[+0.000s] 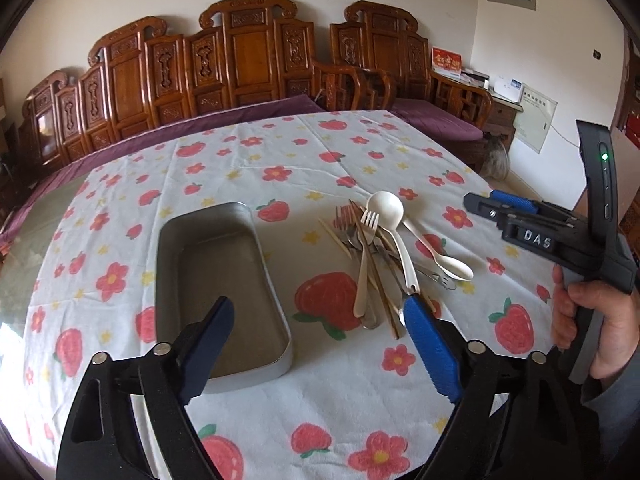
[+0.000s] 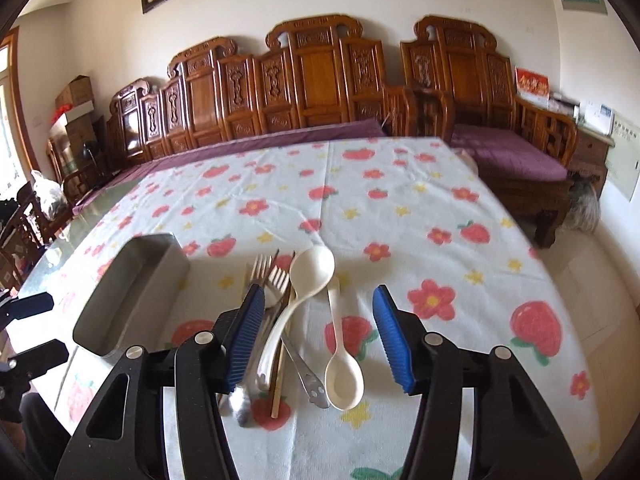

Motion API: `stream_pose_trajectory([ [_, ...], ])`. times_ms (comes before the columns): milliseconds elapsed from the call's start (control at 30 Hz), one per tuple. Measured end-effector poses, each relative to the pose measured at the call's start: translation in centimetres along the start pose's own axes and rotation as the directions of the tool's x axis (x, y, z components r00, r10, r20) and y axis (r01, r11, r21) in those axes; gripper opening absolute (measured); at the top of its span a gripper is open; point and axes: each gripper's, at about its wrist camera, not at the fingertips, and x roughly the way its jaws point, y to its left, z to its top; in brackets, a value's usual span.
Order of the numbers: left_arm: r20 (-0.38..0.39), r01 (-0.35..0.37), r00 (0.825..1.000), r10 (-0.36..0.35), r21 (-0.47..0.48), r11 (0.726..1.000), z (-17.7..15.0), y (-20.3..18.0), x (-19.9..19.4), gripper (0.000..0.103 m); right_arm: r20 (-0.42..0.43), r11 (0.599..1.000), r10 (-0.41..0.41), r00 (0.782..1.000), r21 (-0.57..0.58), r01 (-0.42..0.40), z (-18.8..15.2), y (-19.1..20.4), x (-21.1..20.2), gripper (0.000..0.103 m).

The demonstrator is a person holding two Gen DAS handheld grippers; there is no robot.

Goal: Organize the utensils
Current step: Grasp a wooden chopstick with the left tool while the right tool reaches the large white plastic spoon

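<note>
Blue ribbed pads line both fingers of each claw. Left claw (image 1: pixel 318 340): angled downward over the counter (image 1: pixel 400 152), jaws spread wide, nothing between them. Metal tray (image 1: pixel 224 292): directly ahead of the left finger, resting on the strawberry-print cloth (image 1: pixel 280 420). Utensil pile (image 1: pixel 384 256): just ahead of the right finger, beside the tray.

Right claw (image 2: pixel 318 320): angled downward, jaws partly open, not gripping. Between and just beyond its fingers lie a white ladle spoon (image 2: pixel 312 270), a small white spoon (image 2: pixel 344 378), metal forks (image 2: pixel 276 276) and a chopstick (image 2: pixel 278 380); the left pad overlaps the fork handles, contact uncertain.

In the left wrist view a hand (image 1: pixel 588 320) grips the right claw's handle; the body reads "DAS" (image 1: pixel 538 239), with a green lamp (image 1: pixel 604 156) lit.
</note>
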Motion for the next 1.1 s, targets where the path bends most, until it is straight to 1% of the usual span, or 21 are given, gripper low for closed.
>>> stream_pose_trajectory([
  [33,-0.009,0.010,1.000,-0.010,-0.001,1.000,0.1,-0.2,0.6,0.078,-0.007,1.000,0.000,1.000,-0.003,0.000,-0.3,-0.1,0.3,0.058],
  [167,-0.038,0.029,0.999,-0.029,0.001,1.000,0.6,-1.1,2.8,0.076,-0.051,1.000,0.003,0.999,0.002,-0.003,-1.5,-0.9,2.3,0.053],
  [233,-0.055,0.037,0.998,-0.037,0.003,0.999,0.8,-1.5,3.9,0.067,-0.063,1.000,0.006,0.998,0.010,-0.005,-1.8,-1.4,3.1,0.052],
  [300,-0.073,0.039,0.997,-0.038,0.008,0.999,0.9,-2.1,5.2,0.061,-0.078,1.000,0.008,0.997,0.018,-0.007,-2.0,-2.0,3.7,0.051],
  [367,-0.093,0.061,0.994,-0.060,0.007,0.998,0.9,-2.8,6.5,0.055,-0.098,1.000,0.002,0.995,0.031,0.001,-2.3,-2.5,4.3,0.051],
  [433,-0.120,0.087,0.989,-0.087,-0.001,0.996,0.9,-3.4,7.9,0.044,-0.113,0.999,0.002,0.994,0.047,0.004,-2.6,-3.0,4.7,0.050],
  [467,-0.137,0.099,0.986,-0.098,-0.003,0.995,0.8,-3.8,8.7,0.041,-0.113,0.999,0.001,0.994,0.050,0.005,-2.6,-3.1,4.8,0.050],
  [533,-0.156,0.111,0.982,-0.109,0.002,0.994,0.7,-4.4,9.7,0.031,-0.114,0.998,0.001,0.993,0.059,0.006,-2.7,-3.3,4.8,0.050],
  [600,-0.169,0.117,0.979,-0.114,0.002,0.993,0.8,-5.0,10.8,0.028,-0.116,0.998,0.003,0.993,0.064,0.005,-2.7,-3.4,4.8,0.050],
  [633,-0.173,0.115,0.978,-0.113,0.000,0.993,0.9,-5.3,11.3,0.025,-0.117,0.998,0.002,0.993,0.065,0.006,-2.7,-3.4,4.7,0.050],
  [767,-0.189,0.091,0.978,-0.089,0.000,0.996,1.3,-5.9,13.3,0.017,-0.110,0.998,-0.003,0.994,0.054,0.009,-2.6,-3.2,4.4,0.050],
  [800,-0.197,0.088,0.977,-0.086,-0.001,0.996,1.3,-5.9,13.7,0.012,-0.108,0.998,0.001,0.994,0.060,0.006,-2.6,-3.3,4.3,0.050],
  [900,-0.215,0.099,0.971,-0.101,-0.021,0.995,1.4,-5.8,14.8,0.010,-0.108,0.997,0.007,0.994,0.072,0.001,-2.6,-3.4,4.3,0.050],
  [967,-0.219,0.092,0.971,-0.099,-0.043,0.995,1.5,-5.4,15.3,0.010,-0.108,0.997,0.011,0.994,0.076,-0.003,-2.5,-3.4,4.3,0.051],
  [1033,-0.226,0.100,0.968,-0.113,-0.069,0.993,1.5,-5.1,15.7,0.009,-0.102,0.997,0.017,0.995,0.075,-0.009,-2.4,-3.3,4.1,0.051],
  [1100,-0.225,0.084,0.970,-0.097,-0.070,0.994,1.6,-5.1,15.9,0.009,-0.103,0.997,0.018,0.995,0.074,-0.010,-2.5,-3.2,4.2,0.051],
])
